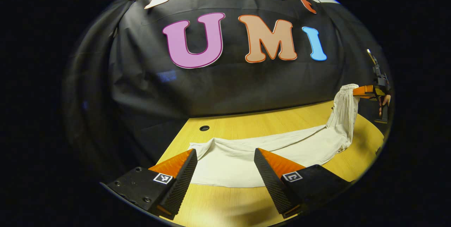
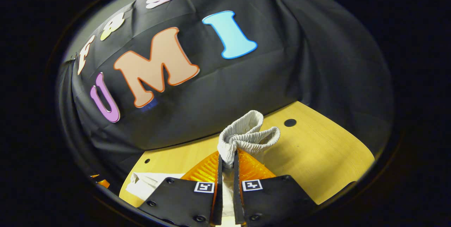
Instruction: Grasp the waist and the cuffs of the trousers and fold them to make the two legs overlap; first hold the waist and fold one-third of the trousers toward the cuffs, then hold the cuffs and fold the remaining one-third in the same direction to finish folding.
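Our right gripper (image 2: 226, 165) has its jaws clamped on the ribbed elastic waist (image 2: 248, 136) of the cream cotton trousers (image 1: 246, 156), lifted off the wooden table (image 1: 232, 206). Our left gripper (image 1: 225, 169) hangs wide open, empty, directly over the cuff end; legs run lengthwise between us.

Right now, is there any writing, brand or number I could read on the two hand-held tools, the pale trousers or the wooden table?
None can be read.
Left gripper: its square markers carry black-and-white patterns, not letters.
Right gripper: its square markers likewise.
Trousers: no tag or print shows.
Table: plain wood, no writing.
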Demonstrator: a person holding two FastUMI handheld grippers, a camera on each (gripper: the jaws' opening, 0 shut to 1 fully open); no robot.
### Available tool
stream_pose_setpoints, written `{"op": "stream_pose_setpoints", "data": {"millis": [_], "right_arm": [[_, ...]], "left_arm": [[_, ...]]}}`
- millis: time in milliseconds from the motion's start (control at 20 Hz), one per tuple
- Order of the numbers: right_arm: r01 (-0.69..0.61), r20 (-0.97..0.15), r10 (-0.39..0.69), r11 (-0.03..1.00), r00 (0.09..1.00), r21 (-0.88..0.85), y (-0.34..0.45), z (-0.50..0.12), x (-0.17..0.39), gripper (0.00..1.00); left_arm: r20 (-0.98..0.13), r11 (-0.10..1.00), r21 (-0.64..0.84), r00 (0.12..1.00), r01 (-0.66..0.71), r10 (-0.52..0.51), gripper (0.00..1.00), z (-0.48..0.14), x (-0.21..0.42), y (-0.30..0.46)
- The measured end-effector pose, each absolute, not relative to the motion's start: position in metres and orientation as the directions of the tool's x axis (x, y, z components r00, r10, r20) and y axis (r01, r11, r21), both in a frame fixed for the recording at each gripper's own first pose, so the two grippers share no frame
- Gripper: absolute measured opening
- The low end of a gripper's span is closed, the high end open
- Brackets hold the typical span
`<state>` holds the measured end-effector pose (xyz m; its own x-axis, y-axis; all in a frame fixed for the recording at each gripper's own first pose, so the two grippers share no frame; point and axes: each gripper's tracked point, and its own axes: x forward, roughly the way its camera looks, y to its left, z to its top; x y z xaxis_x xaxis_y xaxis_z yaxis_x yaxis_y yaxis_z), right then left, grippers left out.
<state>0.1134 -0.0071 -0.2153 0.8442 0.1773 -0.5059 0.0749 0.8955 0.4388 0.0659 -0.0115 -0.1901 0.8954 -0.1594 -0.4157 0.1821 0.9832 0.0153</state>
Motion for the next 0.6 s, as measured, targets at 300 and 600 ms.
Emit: {"op": "stream_pose_setpoints", "data": {"millis": [300,600], "right_arm": [[-0.019,-0.488,0.247,0.905,0.837,0.425,0.08,-0.198,0.113,0.15],[-0.101,-0.512,0.334,0.897,0.792,0.43,0.163,-0.222,0.098,0.15]], "left_arm": [[-0.433,0.988,-0.015,0.889,0.155,-0.146,0.97,-0.204,0.07,0.031],[-0.451,0.99,0.015,0.885,0.143,-0.121,0.96,-0.213,0.067,0.066]]}}
